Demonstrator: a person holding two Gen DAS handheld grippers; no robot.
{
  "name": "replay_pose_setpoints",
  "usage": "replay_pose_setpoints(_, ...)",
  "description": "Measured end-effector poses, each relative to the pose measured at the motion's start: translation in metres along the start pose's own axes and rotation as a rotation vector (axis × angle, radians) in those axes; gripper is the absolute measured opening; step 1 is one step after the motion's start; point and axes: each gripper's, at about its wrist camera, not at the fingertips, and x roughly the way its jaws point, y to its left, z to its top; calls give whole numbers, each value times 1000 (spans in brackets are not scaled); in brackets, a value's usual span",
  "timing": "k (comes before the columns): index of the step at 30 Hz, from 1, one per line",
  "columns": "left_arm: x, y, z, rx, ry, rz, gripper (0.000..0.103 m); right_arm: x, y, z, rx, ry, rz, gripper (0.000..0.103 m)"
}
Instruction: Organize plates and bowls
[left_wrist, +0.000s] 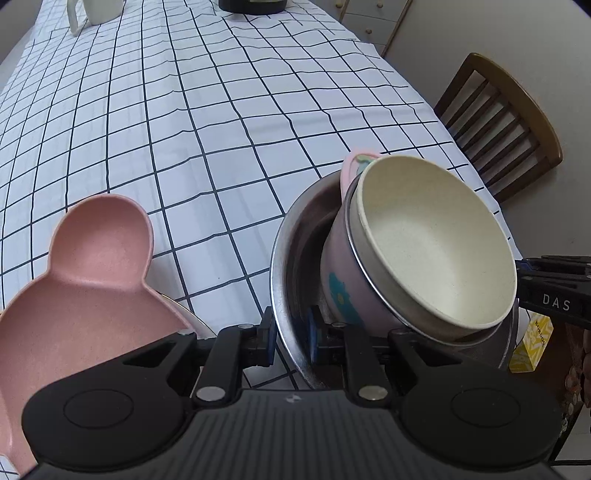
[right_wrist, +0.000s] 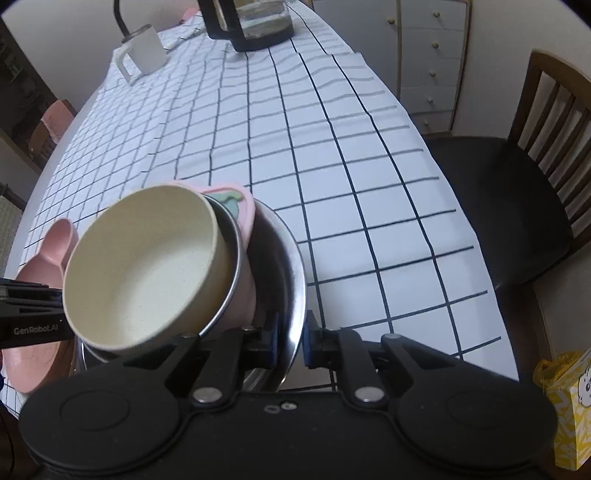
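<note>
Now steel bowl (left_wrist: 291, 280) rim between both grippers' pads.

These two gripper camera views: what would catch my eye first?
A tilted stack sits near the table's front edge: a cream speckled bowl nested in a pink cartoon-printed bowl, both inside a wide stainless steel basin. The left gripper and the right gripper each pinch that basin's rim from opposite sides. Beside it lies a pink mouse-head-shaped plate on the white black-checked tablecloth.
</note>
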Motion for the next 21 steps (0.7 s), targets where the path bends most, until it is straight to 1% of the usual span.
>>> replay_pose_setpoints(2, -5, -1, -1, 8, -12, 8, 16, -4, 2, -1, -12, -11, -5, 13)
replay_pose_setpoints(9, -29, -1, -3, 15, -50, 1, 16, -22, 10, -1, -32, -54, 3, 13)
replay_pose_setpoints(16, -67, 5, -5, -2, -88, -7, 16, -52, 27, 4, -51, -106, 14, 13)
replay_pose_setpoints(21, -97, 16, -7, -15, -129, 6, 17, -74, 48, 10, -74, -148, 25, 13)
